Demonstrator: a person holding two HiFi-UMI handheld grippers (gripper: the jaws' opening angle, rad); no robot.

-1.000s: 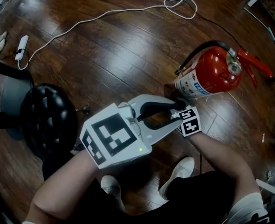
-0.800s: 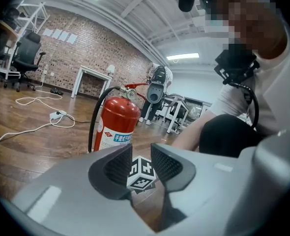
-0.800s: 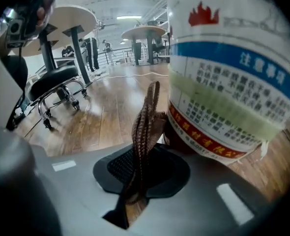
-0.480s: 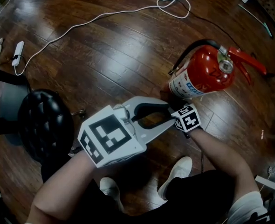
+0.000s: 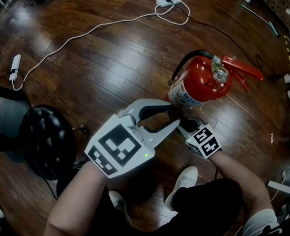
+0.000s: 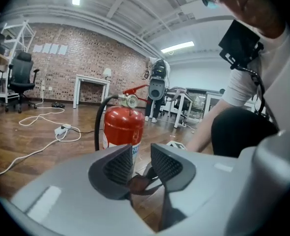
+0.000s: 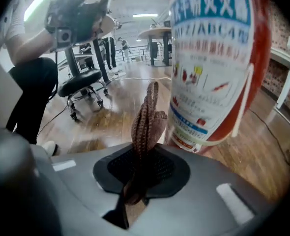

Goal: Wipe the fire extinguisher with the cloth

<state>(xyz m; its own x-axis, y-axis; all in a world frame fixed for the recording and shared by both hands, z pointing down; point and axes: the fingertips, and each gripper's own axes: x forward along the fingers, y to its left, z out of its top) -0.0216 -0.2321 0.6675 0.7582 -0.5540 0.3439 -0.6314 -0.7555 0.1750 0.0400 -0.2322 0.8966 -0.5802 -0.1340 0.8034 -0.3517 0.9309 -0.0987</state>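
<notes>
The red fire extinguisher (image 5: 199, 78) stands upright on the wooden floor (image 5: 110, 73), with a black hose and a white label. My right gripper (image 5: 184, 125) is low by its base, shut on a brown knitted cloth (image 7: 146, 119). The cloth sticks up from my right gripper (image 7: 144, 156), just left of the extinguisher's label (image 7: 211, 58). My left gripper (image 5: 173, 116) is beside the right one, and both point at the extinguisher's base. In the left gripper view my left gripper (image 6: 135, 157) is open, and the extinguisher (image 6: 123, 127) shows through the gap.
A black stool (image 5: 47, 140) stands at the left. A white cable (image 5: 101, 26) runs across the floor to a power strip (image 5: 166, 0); another strip (image 5: 14, 67) lies far left. The person's shoes (image 5: 184, 181) are below the grippers. White desks (image 6: 92, 80) stand further back.
The right gripper has drawn back a little towards the person from the extinguisher's base. The head view has shifted, so the extinguisher sits further left in the picture.
</notes>
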